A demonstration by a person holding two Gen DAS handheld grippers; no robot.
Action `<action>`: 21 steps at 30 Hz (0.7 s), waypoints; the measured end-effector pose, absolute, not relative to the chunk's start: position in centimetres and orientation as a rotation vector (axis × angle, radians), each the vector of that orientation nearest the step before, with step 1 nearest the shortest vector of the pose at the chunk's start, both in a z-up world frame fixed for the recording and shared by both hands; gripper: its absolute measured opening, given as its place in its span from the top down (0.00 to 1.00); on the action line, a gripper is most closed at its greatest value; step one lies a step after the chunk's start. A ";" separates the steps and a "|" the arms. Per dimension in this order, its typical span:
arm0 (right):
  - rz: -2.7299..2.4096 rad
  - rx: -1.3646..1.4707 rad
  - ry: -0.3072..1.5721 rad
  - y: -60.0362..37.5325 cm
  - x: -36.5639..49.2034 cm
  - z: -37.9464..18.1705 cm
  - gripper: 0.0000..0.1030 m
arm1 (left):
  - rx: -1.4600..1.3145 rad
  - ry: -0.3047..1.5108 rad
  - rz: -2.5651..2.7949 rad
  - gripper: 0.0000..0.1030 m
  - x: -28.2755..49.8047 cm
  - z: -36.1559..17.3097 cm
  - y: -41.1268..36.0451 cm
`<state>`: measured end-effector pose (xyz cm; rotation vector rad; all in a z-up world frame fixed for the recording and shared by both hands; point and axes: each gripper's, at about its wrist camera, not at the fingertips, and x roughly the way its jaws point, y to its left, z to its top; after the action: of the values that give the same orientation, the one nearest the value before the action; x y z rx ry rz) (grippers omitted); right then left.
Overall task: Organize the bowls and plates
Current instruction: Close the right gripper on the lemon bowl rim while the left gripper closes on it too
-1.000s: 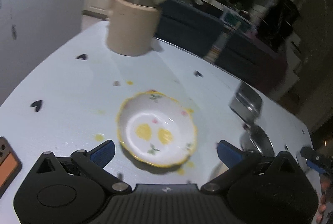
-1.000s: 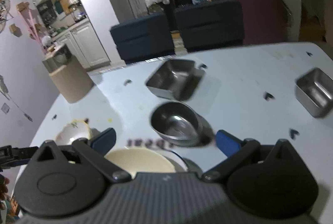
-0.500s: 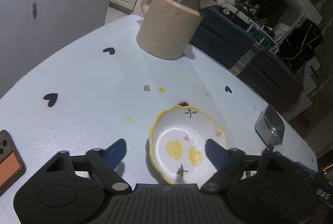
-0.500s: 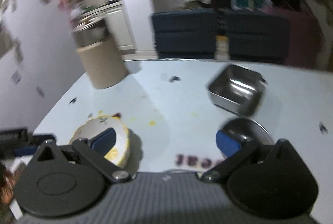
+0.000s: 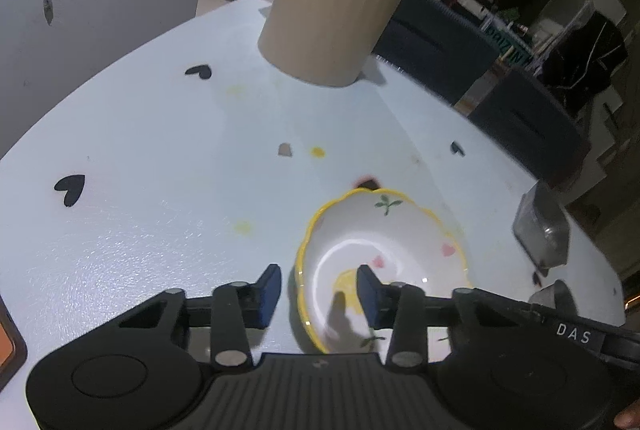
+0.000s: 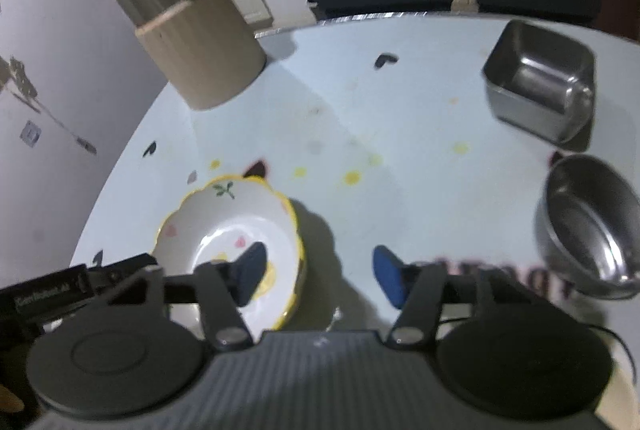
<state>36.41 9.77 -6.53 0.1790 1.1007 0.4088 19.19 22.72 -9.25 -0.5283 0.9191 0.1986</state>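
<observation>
The left gripper's body is covering the near rim of the bowl. The jug's top is running off the left view's upper edge. An orange item is showing only a sliver at the left border. The right view's table lettering is blurring unreadably.

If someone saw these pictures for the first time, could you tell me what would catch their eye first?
The white bowl with a yellow scalloped rim on the pale blue table, straddled on opposite sides of its rim by the closing left tool and right tool. Behind it stands a big beige jug; two steel containers sit off to the right.
</observation>
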 end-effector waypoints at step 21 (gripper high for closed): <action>0.427 0.114 1.144 13.3 37.0 -10.7 0.88 | -0.451 1.005 0.181 0.92 20.4 -11.2 22.1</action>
<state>37.05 13.26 -10.71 0.1144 1.1441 0.4274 20.44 22.12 -11.24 -0.4509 1.0046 0.1812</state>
